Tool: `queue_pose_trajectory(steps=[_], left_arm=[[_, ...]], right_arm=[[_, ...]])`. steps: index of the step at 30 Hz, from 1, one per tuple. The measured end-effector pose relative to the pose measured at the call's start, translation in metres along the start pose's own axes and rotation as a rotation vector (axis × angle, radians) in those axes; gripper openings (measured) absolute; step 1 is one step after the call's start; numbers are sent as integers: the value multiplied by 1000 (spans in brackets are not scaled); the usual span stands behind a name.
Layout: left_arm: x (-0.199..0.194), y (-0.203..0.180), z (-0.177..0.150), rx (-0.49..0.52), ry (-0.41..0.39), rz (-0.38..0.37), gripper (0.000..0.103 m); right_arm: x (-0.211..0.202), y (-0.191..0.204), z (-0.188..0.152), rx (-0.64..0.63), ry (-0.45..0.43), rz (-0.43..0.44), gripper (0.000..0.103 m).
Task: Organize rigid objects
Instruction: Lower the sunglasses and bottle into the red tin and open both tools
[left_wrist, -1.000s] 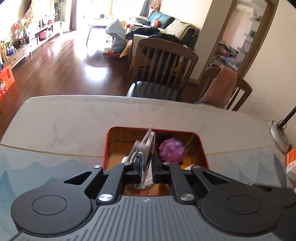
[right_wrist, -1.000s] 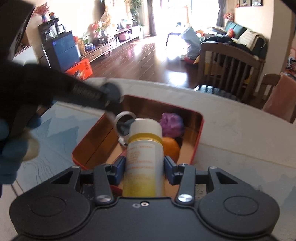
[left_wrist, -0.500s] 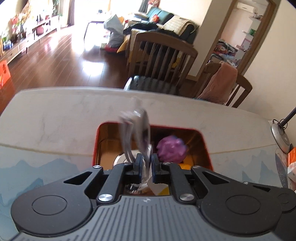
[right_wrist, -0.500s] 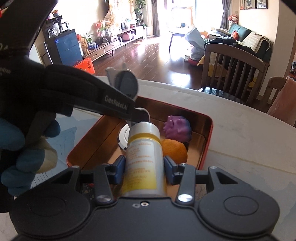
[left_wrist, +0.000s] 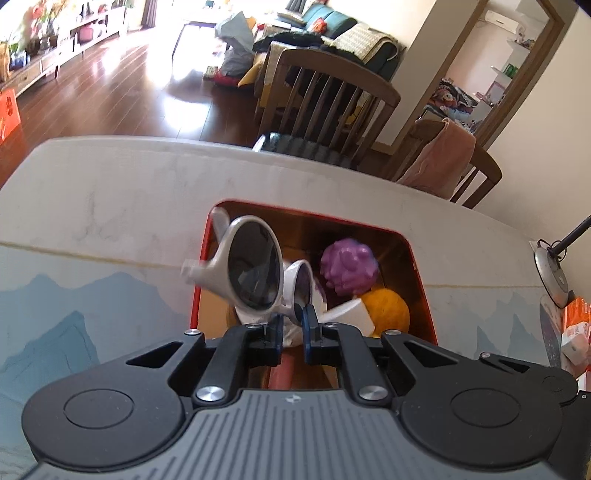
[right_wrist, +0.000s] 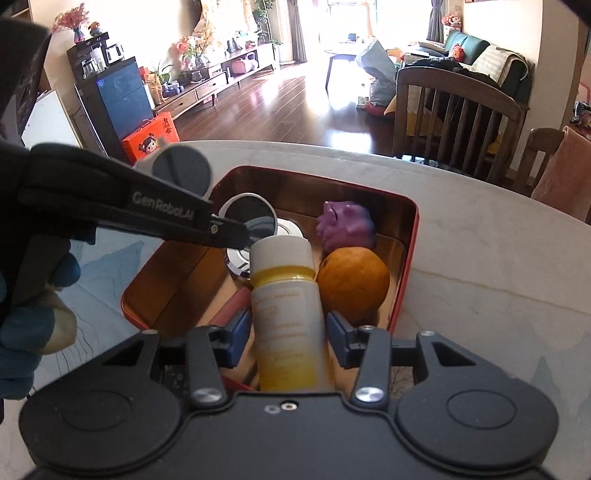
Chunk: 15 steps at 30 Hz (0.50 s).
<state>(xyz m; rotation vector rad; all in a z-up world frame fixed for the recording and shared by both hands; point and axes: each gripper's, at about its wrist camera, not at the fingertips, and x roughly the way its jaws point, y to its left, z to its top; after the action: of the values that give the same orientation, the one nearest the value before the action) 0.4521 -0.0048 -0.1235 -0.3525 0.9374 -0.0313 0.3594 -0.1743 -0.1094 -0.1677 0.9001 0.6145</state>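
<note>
My left gripper is shut on white-framed sunglasses with dark lenses, held over the red tin box. The box holds a purple knobbly toy, an orange and a round metal piece. My right gripper is shut on a white and yellow bottle with a white cap, above the box's near side. The left gripper's arm and the sunglasses show at the left in the right wrist view.
The box stands on a marble table with a blue mountain-print mat. Wooden chairs stand past the far edge. A lamp base and packets lie at the right.
My left gripper has lifted and turned the sunglasses, so that the lenses now face the camera. My right gripper has kept hold of the bottle and come nearer over the box.
</note>
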Motion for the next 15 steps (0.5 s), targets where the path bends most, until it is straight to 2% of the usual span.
queue_pose_trajectory(steps=[6,15], left_arm=[[-1,3,-10,-21,60,-7,10],[-30,-3,-28,21,61,-40,13]], right_arm=[[-16,-4,-1,25,-23,8,57],[-47,-11,-2,65,-43,1,62]])
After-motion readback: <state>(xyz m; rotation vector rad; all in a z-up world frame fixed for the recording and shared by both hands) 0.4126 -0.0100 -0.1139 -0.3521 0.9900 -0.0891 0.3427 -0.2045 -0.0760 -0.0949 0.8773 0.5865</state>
